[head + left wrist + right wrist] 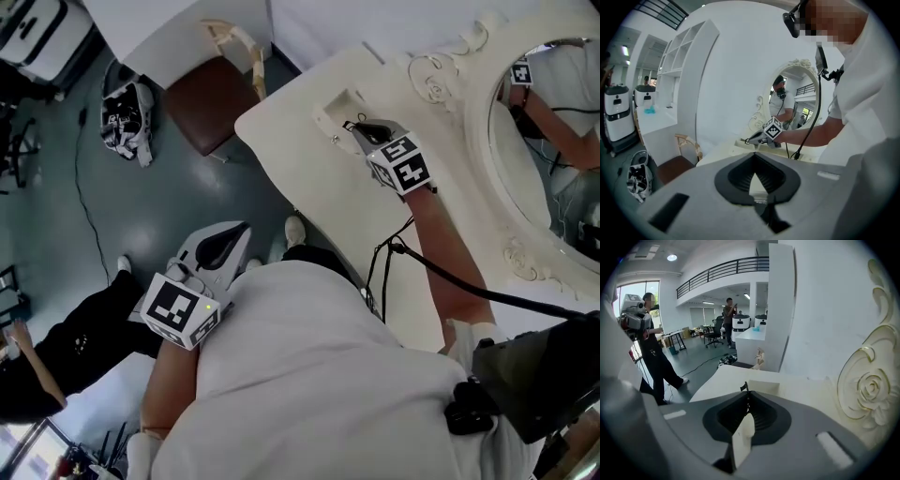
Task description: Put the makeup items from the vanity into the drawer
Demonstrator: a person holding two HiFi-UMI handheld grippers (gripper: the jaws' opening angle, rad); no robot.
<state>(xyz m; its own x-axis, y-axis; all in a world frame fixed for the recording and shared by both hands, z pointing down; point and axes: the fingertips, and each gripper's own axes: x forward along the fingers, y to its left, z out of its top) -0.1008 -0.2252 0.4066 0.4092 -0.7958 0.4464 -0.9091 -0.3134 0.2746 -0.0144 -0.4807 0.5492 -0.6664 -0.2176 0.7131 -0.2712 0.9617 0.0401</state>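
My right gripper point(355, 127) lies low over the cream vanity top point(309, 178), its tips against a small raised cream box point(336, 105). Its jaws look shut, and a thin black item point(745, 388) sticks up at the very tip; I cannot tell what kind of item it is. The right gripper view has the cream box point(764, 386) just past my right gripper point(747, 395). My left gripper point(241, 230) hangs beside my body over the floor, off the vanity, shut with nothing in it. The left gripper view looks past my left gripper point(754, 154) toward the right gripper point(757, 138).
An oval mirror point(553, 159) in an ornate cream frame point(441, 75) stands at the vanity's back. A brown-seated chair point(211, 112) sits off the vanity's left end, with a black and white bag point(127, 117) on the floor. A black cable point(403, 251) trails from my right arm. A person in black point(66, 342) stands nearby.
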